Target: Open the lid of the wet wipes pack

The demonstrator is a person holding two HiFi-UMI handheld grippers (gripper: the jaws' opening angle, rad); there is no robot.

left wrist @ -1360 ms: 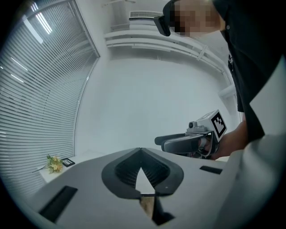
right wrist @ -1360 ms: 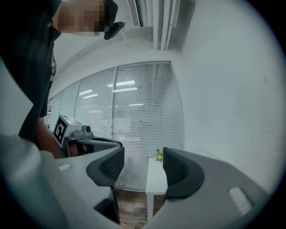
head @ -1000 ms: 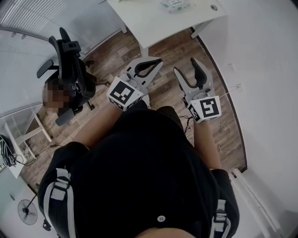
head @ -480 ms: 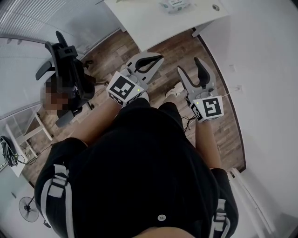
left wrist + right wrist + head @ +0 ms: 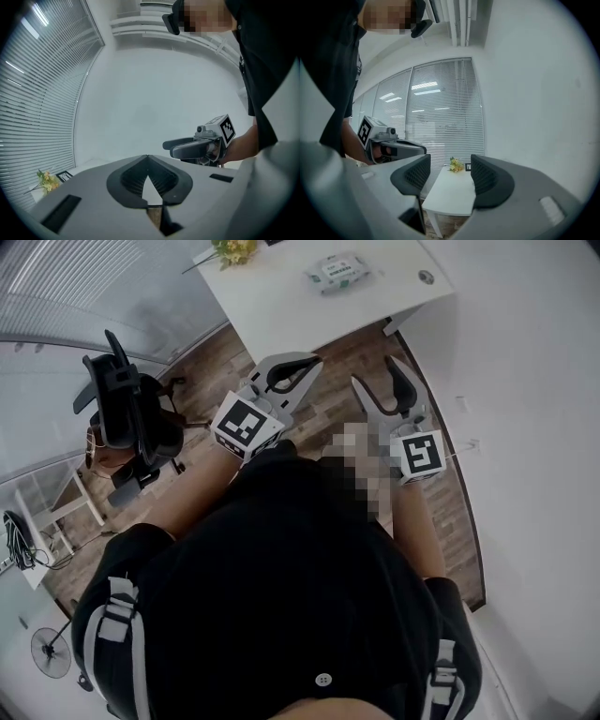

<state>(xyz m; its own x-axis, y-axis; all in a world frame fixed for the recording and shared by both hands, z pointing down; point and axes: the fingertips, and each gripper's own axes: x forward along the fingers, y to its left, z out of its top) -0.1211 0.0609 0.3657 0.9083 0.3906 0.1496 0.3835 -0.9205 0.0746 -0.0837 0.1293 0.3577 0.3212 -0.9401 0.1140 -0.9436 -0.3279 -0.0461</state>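
Head view: the wet wipes pack (image 5: 337,271) lies on the white worktop (image 5: 281,306), well apart from the left gripper (image 5: 314,360) and the right gripper (image 5: 375,376). Left gripper view: jaw tips together, nothing between them. Right gripper view: jaws apart, nothing held.

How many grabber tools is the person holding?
2. The left tool is held out over the wooden floor, its jaws shut on nothing. The right tool is beside it, its jaws open and empty. No others show.
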